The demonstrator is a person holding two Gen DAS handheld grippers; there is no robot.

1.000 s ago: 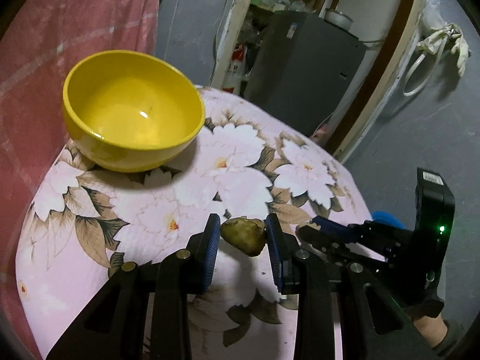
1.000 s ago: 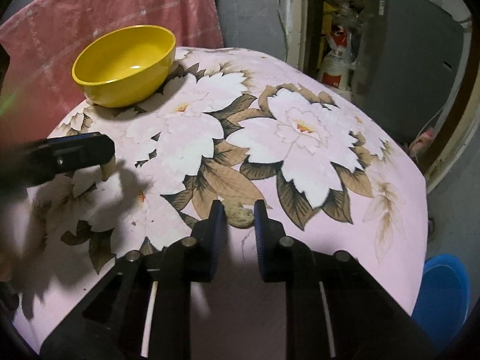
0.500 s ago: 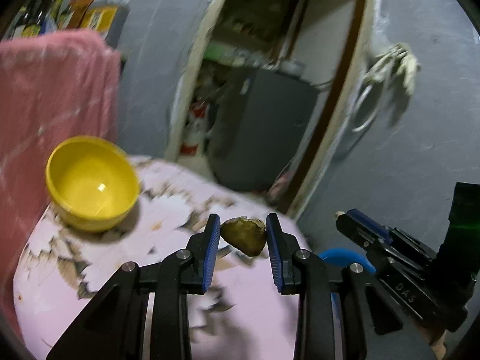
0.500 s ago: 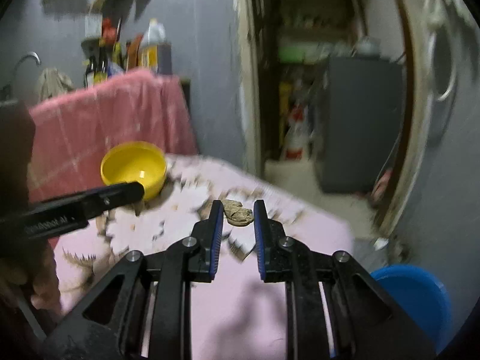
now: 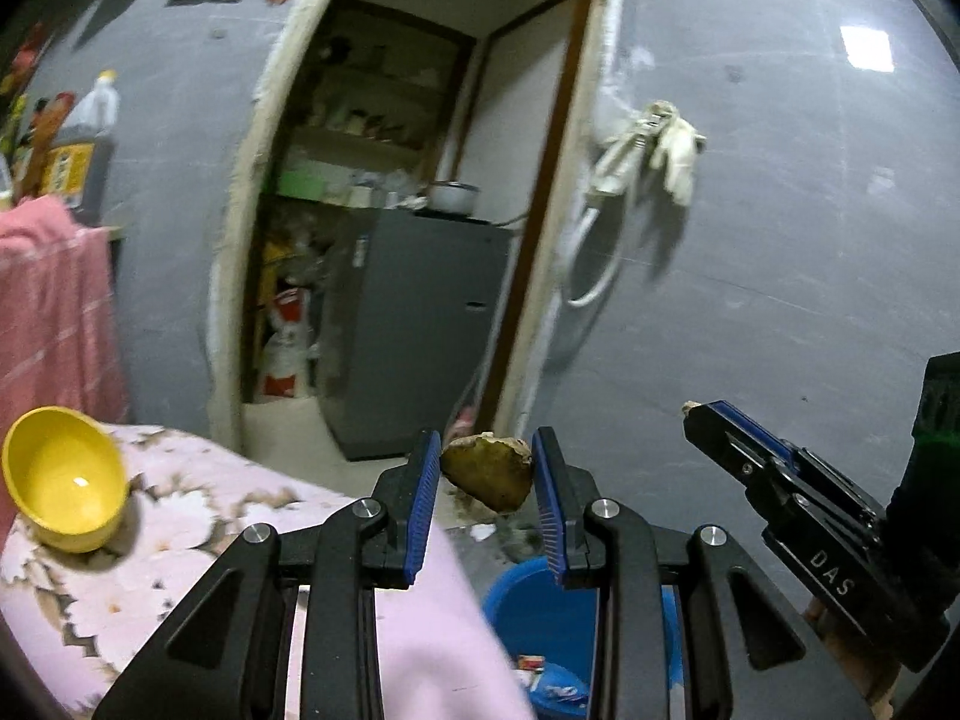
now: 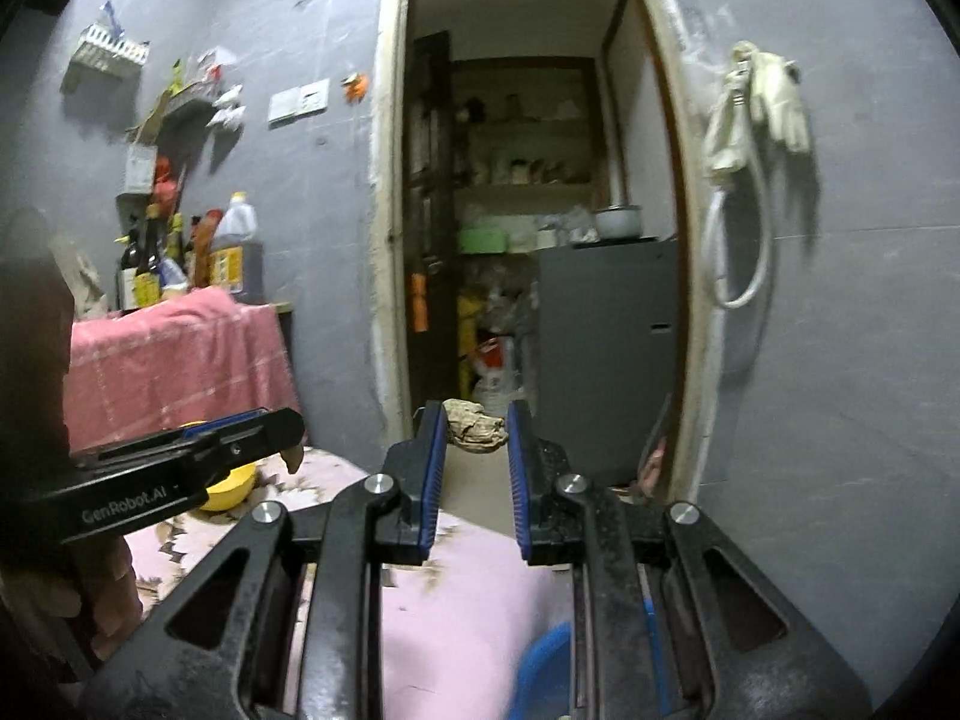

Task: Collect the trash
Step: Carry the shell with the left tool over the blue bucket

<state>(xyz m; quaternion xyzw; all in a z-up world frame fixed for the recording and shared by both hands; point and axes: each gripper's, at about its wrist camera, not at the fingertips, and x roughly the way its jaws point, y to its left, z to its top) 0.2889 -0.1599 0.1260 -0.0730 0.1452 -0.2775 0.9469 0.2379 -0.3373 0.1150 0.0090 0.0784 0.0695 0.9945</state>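
Note:
My left gripper (image 5: 485,471) is shut on a yellow-brown peel scrap (image 5: 487,473), held in the air past the table's right edge. A blue bucket (image 5: 540,612) with wrappers inside sits on the floor just below and ahead. My right gripper (image 6: 477,427) is shut on a crumpled brownish scrap (image 6: 476,432), also lifted above the table edge, with the blue bucket (image 6: 543,669) low between its fingers. The right gripper also shows in the left wrist view (image 5: 699,414) at the right. The left gripper shows in the right wrist view (image 6: 288,444) at the left.
A yellow bowl (image 5: 63,480) stands on the pink flowered tablecloth (image 5: 198,546) at the left. A pink towel (image 6: 174,354) hangs behind the table. An open doorway with a grey fridge (image 5: 420,330) lies ahead. Gloves (image 6: 762,102) hang on the grey wall.
Both grippers have lifted off the table with their scraps and swung right, toward the blue bucket. The bowl and table have slid to the lower left of both views.

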